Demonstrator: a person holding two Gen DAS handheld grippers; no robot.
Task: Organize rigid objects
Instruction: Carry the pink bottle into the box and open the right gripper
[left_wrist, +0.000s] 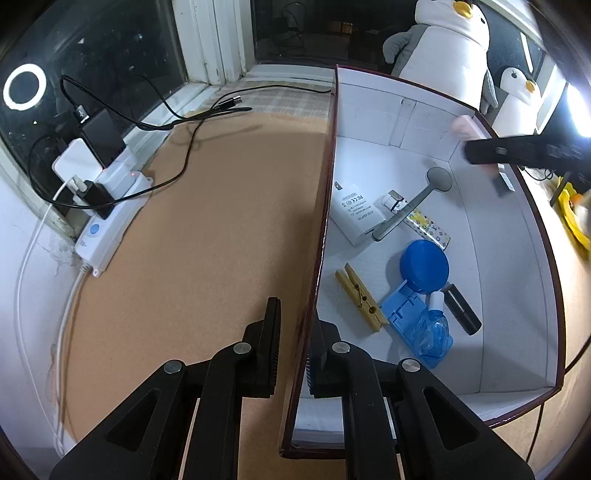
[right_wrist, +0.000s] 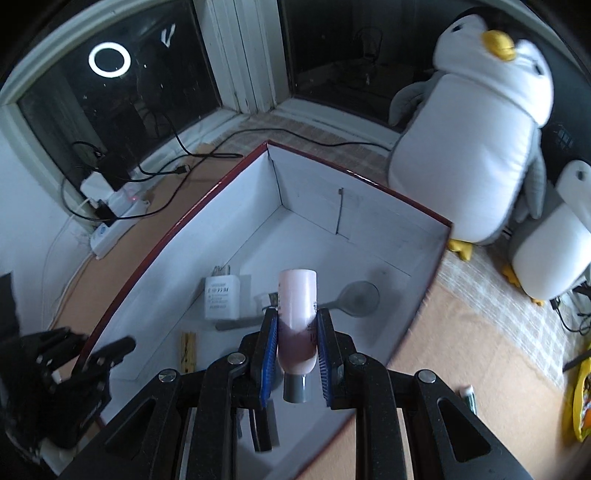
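Step in hand: carrying the pink tube (right_wrist: 297, 317) over the box (right_wrist: 424, 266) to set it among the things already sorted — my reading from the task.
Right hand-held gripper (right_wrist: 297, 354): closed on the tube, blue pads pressing its lower half; the grey cap points back toward the camera, the flat end forward toward 12 o'clock.
Left hand-held gripper (left_wrist: 293, 343): pinched shut on the box's near wall, one finger outside over the tabletop (left_wrist: 203, 221), one inside — it steadies the box.
Where the tube is: above the box floor, near its middle; in the right wrist view the white adapter (right_wrist: 221, 297) lies at 10 o'clock from it and the grey spoon (right_wrist: 354, 295) at 2 o'clock.
Free floor: the far corner toward 12 o'clock looks bare; the blue lid (left_wrist: 424, 264), clothespin (left_wrist: 360, 297) and black cylinder (left_wrist: 461, 308) crowd the near end.
Doing it well: lower until the tube nearly rests before letting go, lay it flat rather than on end, and keep clear of the spoon's handle.
Risk: a round tube may roll.
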